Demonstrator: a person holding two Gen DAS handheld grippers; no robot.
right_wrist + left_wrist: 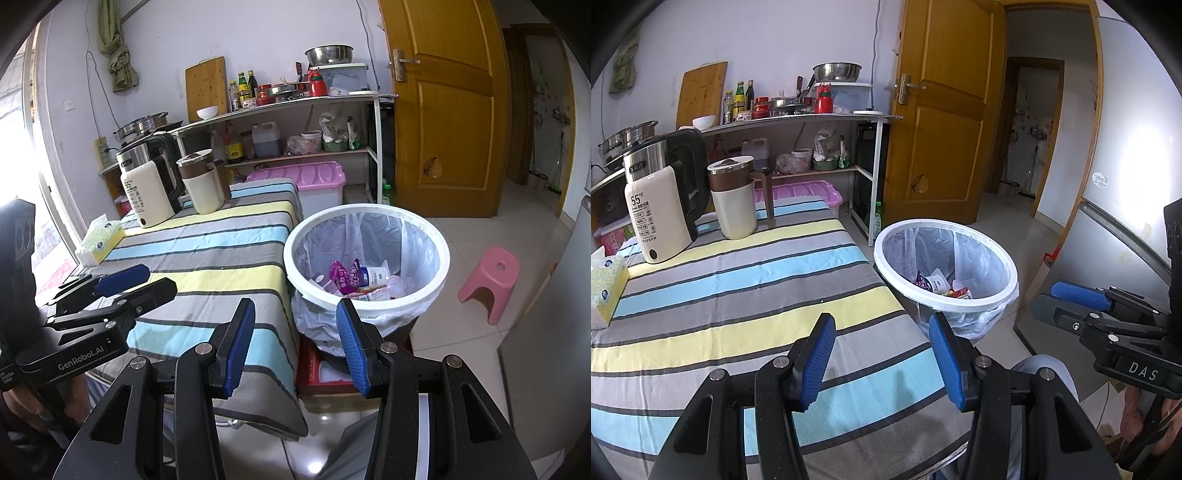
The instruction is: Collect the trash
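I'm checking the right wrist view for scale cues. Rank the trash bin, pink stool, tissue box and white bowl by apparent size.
1. Trash bin
2. Pink stool
3. Tissue box, though nearness makes 2 and 3 unsure
4. White bowl

A table (207, 240) is covered by a cloth striped in grey, pale blue, yellow and white. At its far end an electric kettle (149, 184) with a cream front and black handle is stood upright, and just beside it a cream jug (201, 182) with a brown band and lid. A yellow and white tissue box (101, 240) is placed near the table's left edge. On the tiled floor (498, 332), a white-rimmed bin (365, 254) lined with a clear bag is set close against the table's right edge, with wrappers and cartons (354, 278) seen inside. A pink stool (489, 282) is stood further right.
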